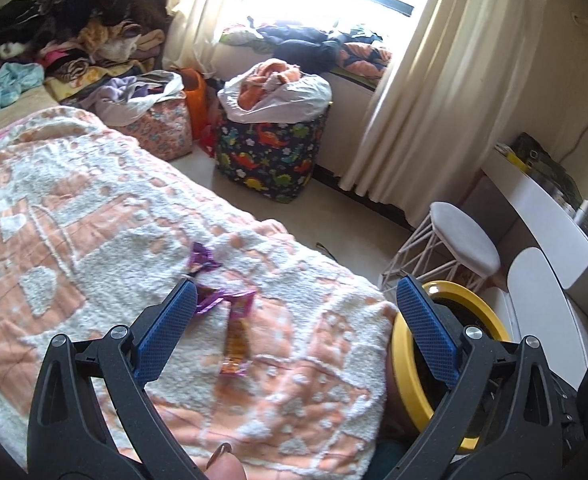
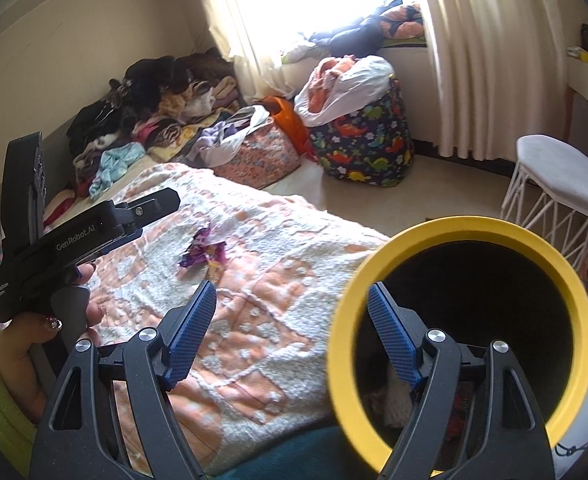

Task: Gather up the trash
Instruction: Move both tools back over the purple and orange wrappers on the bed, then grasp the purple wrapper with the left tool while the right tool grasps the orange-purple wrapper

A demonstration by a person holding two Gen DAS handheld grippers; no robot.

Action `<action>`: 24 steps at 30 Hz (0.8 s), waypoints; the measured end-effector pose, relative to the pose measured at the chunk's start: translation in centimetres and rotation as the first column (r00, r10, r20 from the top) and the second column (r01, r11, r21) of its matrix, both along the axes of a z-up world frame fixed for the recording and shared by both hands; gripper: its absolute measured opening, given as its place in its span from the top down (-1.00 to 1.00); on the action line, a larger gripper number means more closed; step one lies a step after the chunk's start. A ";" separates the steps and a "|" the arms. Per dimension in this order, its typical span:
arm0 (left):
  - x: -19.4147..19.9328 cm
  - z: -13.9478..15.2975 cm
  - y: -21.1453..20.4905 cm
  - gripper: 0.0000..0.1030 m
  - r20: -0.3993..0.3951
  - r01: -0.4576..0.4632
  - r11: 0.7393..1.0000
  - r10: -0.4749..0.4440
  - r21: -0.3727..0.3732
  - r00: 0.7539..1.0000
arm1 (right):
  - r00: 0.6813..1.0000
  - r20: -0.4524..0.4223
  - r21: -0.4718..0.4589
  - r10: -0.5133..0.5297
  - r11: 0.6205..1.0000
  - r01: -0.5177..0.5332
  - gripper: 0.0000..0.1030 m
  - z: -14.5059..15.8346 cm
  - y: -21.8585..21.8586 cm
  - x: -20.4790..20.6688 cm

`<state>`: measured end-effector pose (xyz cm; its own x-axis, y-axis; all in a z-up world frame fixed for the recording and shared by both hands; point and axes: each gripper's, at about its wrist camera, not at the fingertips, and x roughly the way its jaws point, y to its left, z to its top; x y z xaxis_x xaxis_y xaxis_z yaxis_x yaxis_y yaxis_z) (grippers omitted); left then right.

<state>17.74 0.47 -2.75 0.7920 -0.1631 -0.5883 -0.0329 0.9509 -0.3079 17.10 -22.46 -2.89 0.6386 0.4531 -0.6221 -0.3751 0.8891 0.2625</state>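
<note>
Bedroom, bed with peach-and-white blanket: purple wrappers and an orange wrapper lie on it, near the left gripper's wide-open, empty jaws, the purple ones beside its left jaw. Right gripper, jaws spread, nothing clamped; its right jaw stands inside the yellow-rimmed bin beside the bed.

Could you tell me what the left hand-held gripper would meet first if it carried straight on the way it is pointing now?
Most likely the orange snack wrapper, lying on the blanket between the open fingers of the left hand-held gripper; the purple wrappers sit just left of that line. Depth is uncertain.
</note>
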 end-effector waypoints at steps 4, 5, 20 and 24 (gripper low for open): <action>-0.2 -0.5 2.6 -0.78 -0.015 -0.053 0.999 0.053 -0.011 0.998 | 0.999 -0.011 -0.014 0.040 0.999 -0.040 -0.47 -0.4 2.0 0.8; -0.2 -0.6 3.3 -0.78 -0.020 -0.070 0.997 0.070 -0.015 0.997 | 0.999 -0.015 -0.017 0.048 0.999 -0.048 -0.47 -0.5 2.4 0.9; 2.2 -3.9 9.0 -0.09 -0.137 -0.141 0.986 0.129 -0.084 0.982 | 0.979 -0.095 -0.039 0.179 0.982 -0.183 -0.46 -3.6 9.6 4.1; 3.1 -5.0 9.3 0.08 -0.169 -0.121 0.985 0.099 -0.122 0.981 | 0.967 -0.139 -0.035 0.215 0.975 -0.221 -0.25 -4.7 11.2 5.0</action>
